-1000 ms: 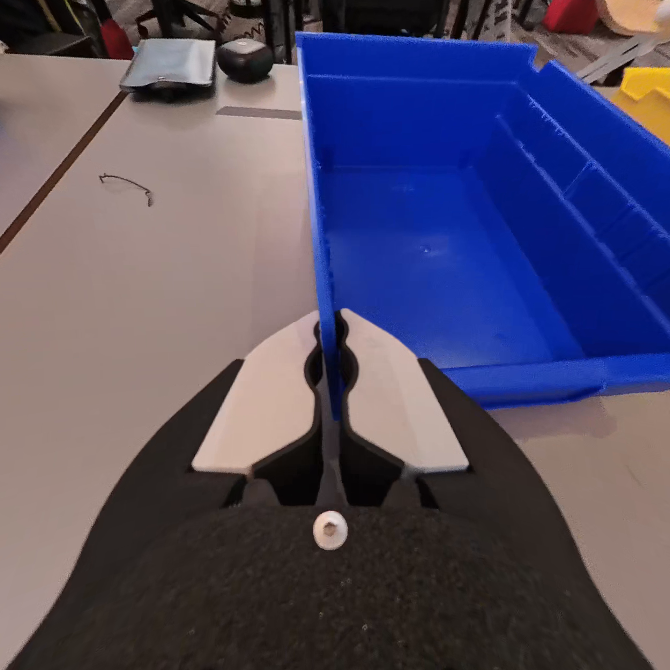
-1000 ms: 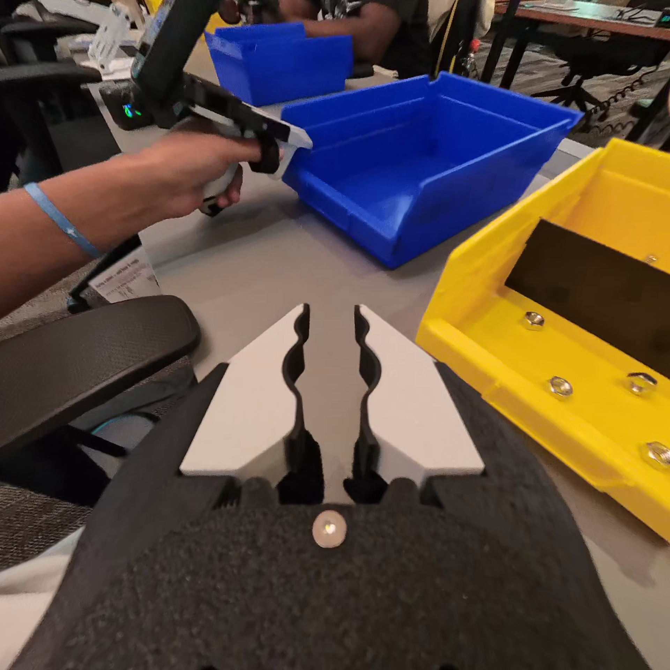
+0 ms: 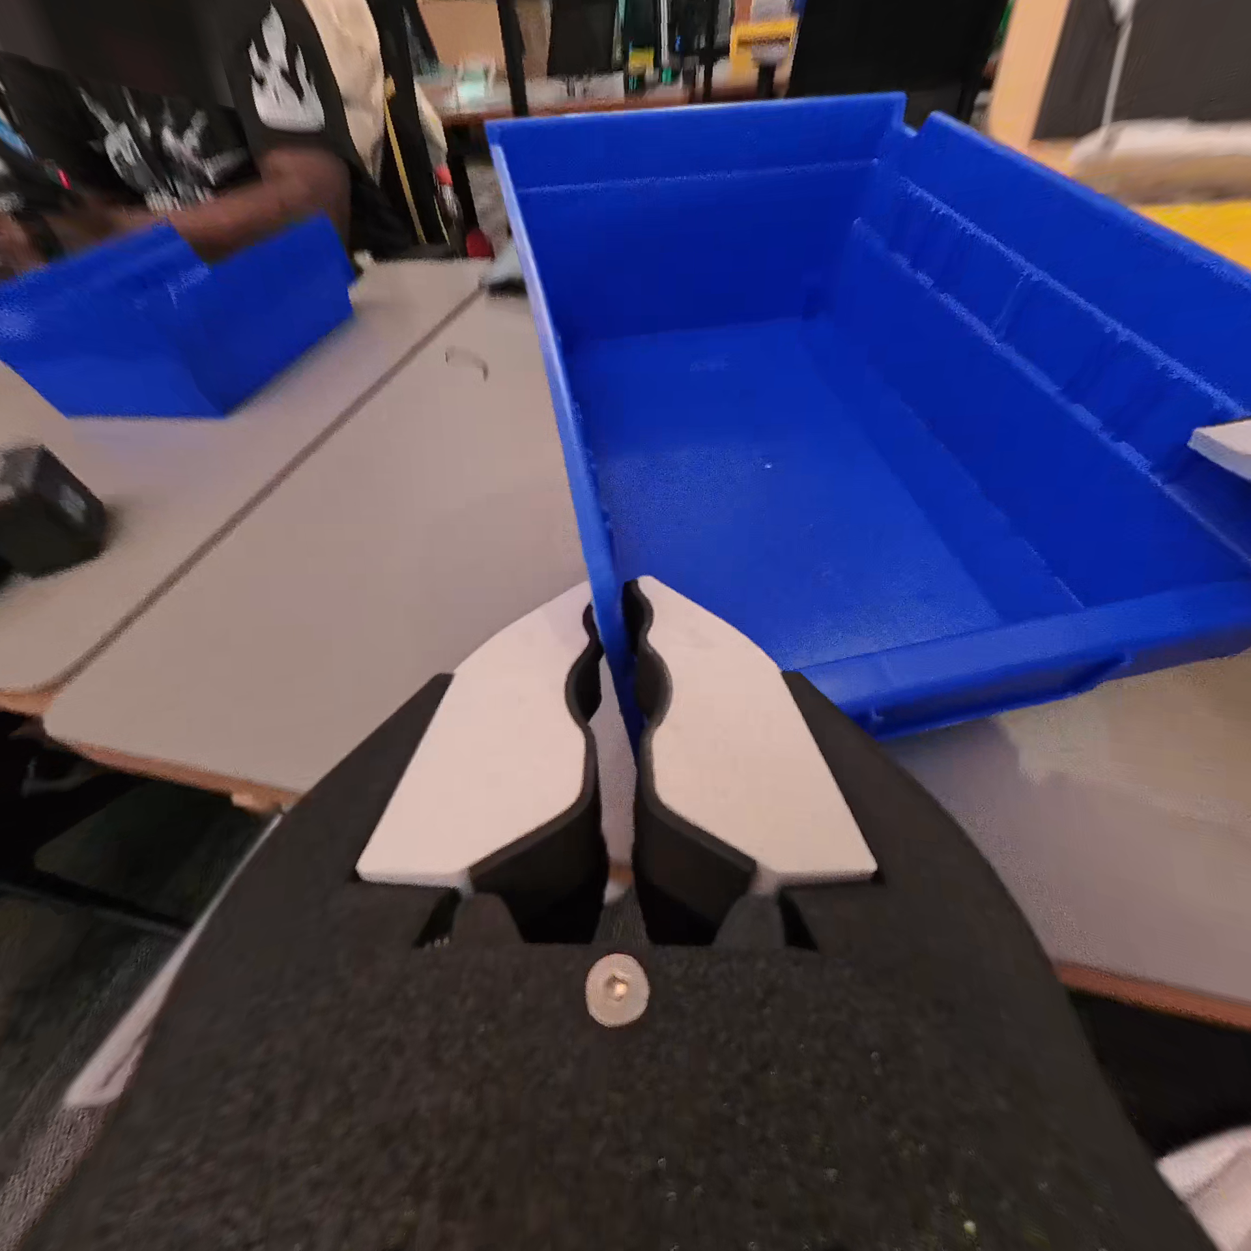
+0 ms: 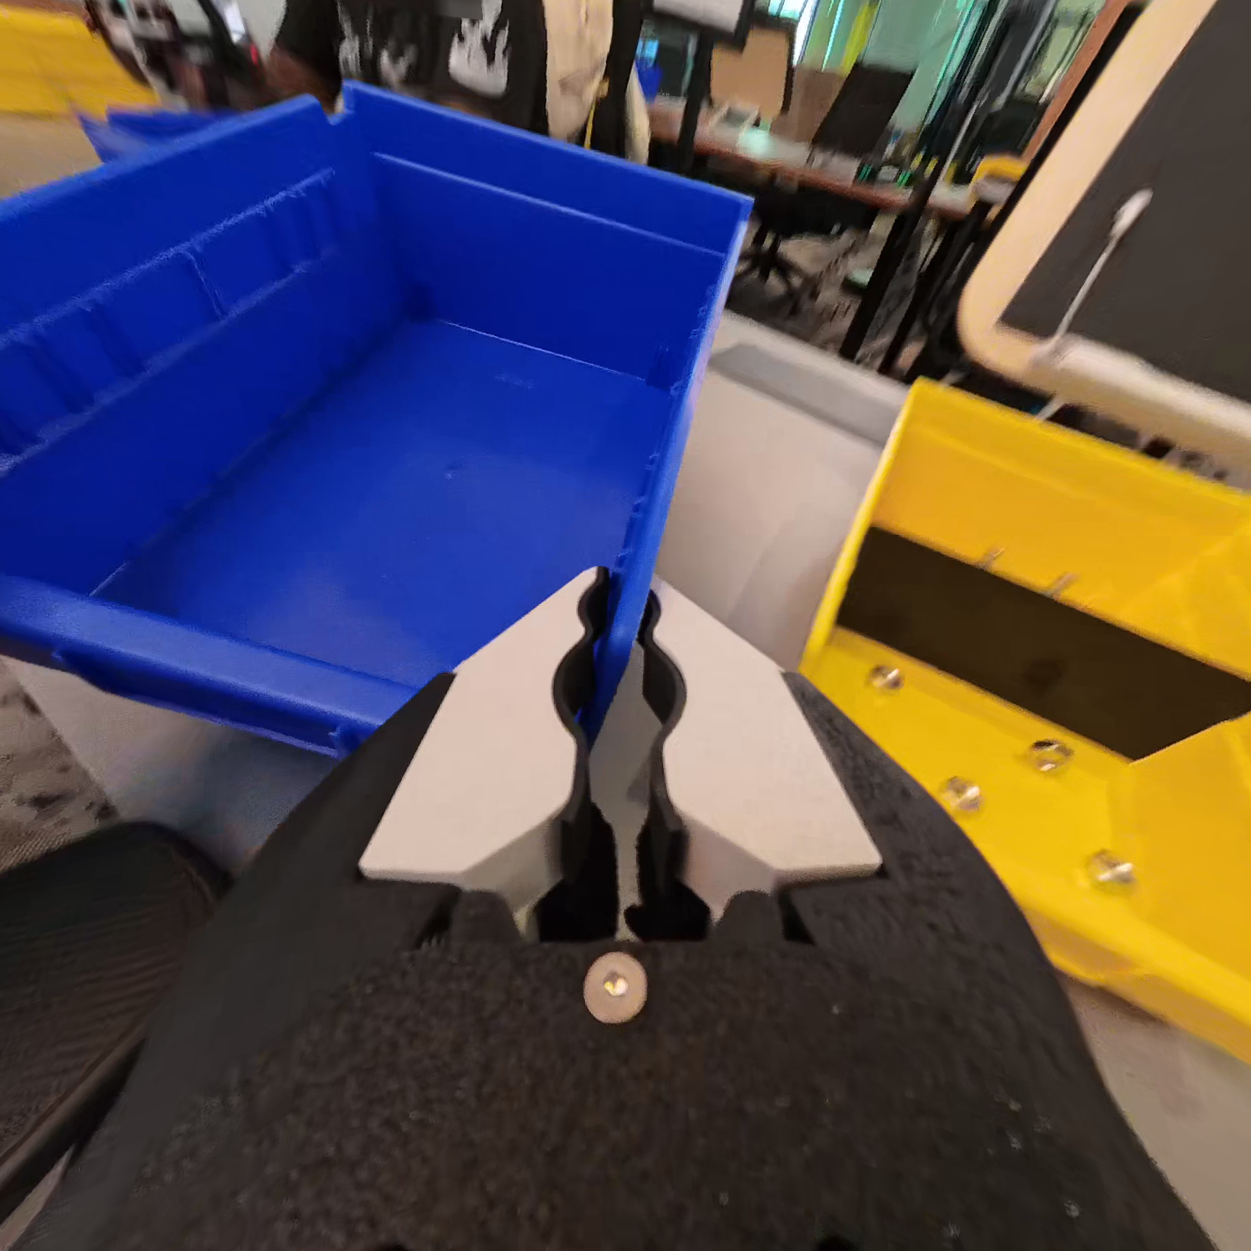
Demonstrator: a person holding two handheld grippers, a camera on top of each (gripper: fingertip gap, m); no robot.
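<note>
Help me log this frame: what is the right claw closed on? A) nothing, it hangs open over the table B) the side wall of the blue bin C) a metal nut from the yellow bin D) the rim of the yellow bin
B: the right claw pinches the blue bin by its side wall, with the yellow bin apart to the right.

1. The blue bin is open-topped and rectangular with bare inner walls, and my left gripper is clamped on one side wall.
2. My right gripper pinches the opposite wall; the bin seems slightly lifted off the grey table.
</note>
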